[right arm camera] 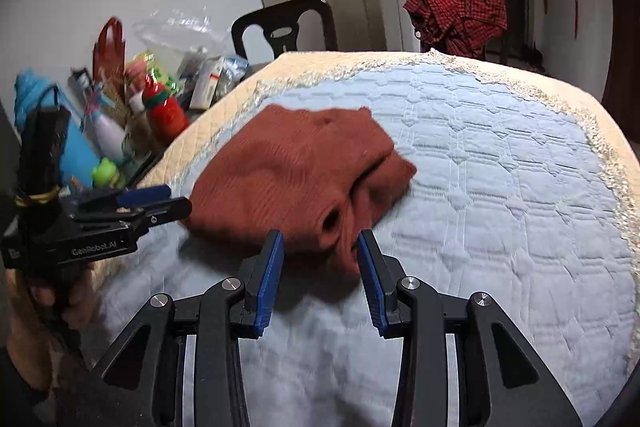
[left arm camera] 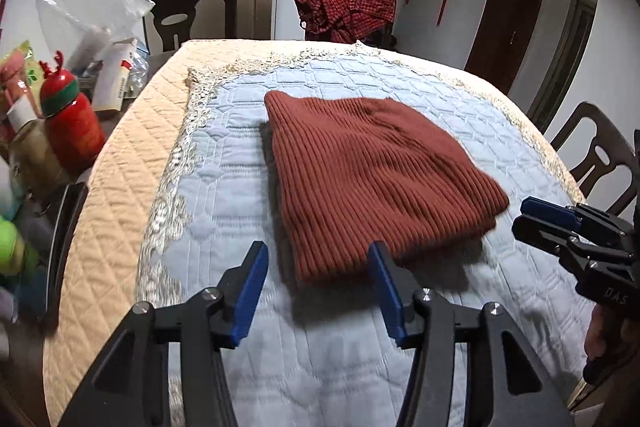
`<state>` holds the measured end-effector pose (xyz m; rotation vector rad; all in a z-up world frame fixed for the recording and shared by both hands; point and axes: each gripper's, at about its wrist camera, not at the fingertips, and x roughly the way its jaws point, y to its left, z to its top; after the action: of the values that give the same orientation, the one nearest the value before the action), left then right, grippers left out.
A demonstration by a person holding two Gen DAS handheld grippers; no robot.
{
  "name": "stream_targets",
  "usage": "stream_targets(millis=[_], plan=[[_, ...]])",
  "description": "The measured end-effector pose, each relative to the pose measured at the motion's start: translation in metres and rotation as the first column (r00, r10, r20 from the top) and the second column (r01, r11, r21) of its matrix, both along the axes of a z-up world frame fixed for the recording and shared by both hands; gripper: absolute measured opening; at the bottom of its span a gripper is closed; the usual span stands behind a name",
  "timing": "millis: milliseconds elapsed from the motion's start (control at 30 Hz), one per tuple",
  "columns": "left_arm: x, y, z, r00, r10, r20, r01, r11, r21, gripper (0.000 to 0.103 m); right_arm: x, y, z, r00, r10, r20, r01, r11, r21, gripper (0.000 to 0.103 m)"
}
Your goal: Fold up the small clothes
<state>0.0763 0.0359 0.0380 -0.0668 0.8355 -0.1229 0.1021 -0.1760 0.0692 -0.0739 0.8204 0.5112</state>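
A rust-brown ribbed knit garment (left arm camera: 372,171) lies folded into a rough rectangle on the pale blue quilted mat (left arm camera: 224,187); it also shows in the right wrist view (right arm camera: 296,171). My left gripper (left arm camera: 316,291) is open and empty, just short of the garment's near edge. My right gripper (right arm camera: 320,267) is open and empty, its fingertips at the garment's near corner. In the left wrist view the right gripper (left arm camera: 532,215) shows side-on at the right, beside the garment's right corner. In the right wrist view the left gripper (right arm camera: 168,201) shows at the left, by the garment's left edge.
The mat lies on a cream quilted table cover (left arm camera: 116,179). Bottles, a red jar (left arm camera: 72,127), boxes and a plastic bag crowd the table's left side. Dark chairs (left arm camera: 192,15) stand around; one holds a red checked cloth (left arm camera: 348,7).
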Motion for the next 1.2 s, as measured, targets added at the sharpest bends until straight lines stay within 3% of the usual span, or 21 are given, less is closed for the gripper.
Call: stream_targets(millis=[100,433,833,1200], plan=[[-0.011,-0.005,-0.008,1.000,0.015,-0.008,-0.015,1.000,0.015,0.055,-0.011,0.005,-0.007,1.000,0.010,0.004,-0.010,0.998,-0.054,0.046],[-0.016,-0.016,-0.039,0.996,0.042,-0.079,-0.039,0.998,0.039,0.055,-0.011,0.008,-0.050,0.998,-0.018,-0.063,0.006,0.984,-0.180,0.046],[-0.023,-0.021,-0.045,0.998,0.038,-0.053,-0.035,0.998,0.058,0.062,-0.013,0.012,-0.057,0.998,-0.003,-0.066,-0.010,0.980,-0.201,0.057],[-0.025,-0.022,-0.045,0.999,0.026,-0.042,-0.024,0.998,0.053,0.067,-0.013,0.012,-0.057,0.998,0.001,-0.067,-0.015,0.981,-0.196,0.060]])
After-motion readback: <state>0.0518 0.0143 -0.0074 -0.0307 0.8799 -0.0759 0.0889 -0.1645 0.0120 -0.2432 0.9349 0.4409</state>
